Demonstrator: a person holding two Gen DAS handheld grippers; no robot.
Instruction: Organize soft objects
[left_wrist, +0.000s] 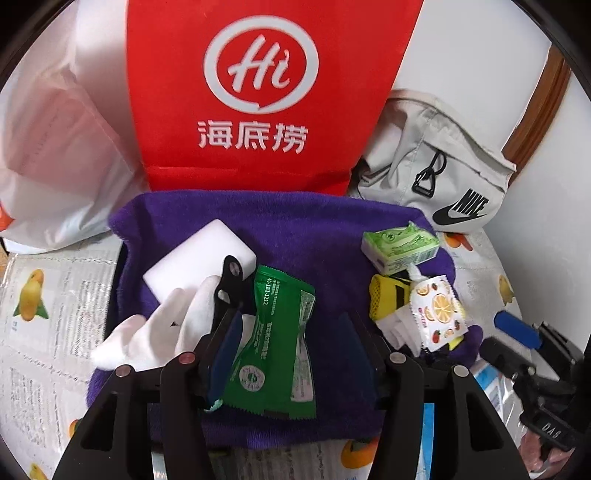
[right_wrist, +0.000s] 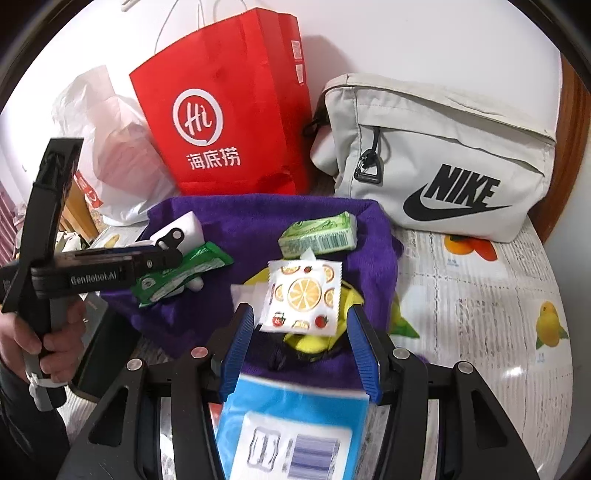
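In the left wrist view, the left gripper (left_wrist: 291, 347) is seen half open over the purple towel (left_wrist: 295, 229); the green sachet (left_wrist: 275, 343) lies between its jaws, touching the left pad, long axis running away from the camera. A white glove (left_wrist: 155, 328) lies at the towel's left edge.

In the right wrist view, the right gripper (right_wrist: 301, 350) is seen half open, nothing clamped; the fruit-print packet (right_wrist: 301, 295) lies just beyond its tips, the green tissue pack (right_wrist: 319, 232) farther back. Bare table (right_wrist: 480, 314) is shown to the right.

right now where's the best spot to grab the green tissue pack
Probably across its two long sides, coming down from above. The green tissue pack lies flat on the purple towel as a narrow block. Its far end is clear, while the fruit-print packet crowds its near edge.
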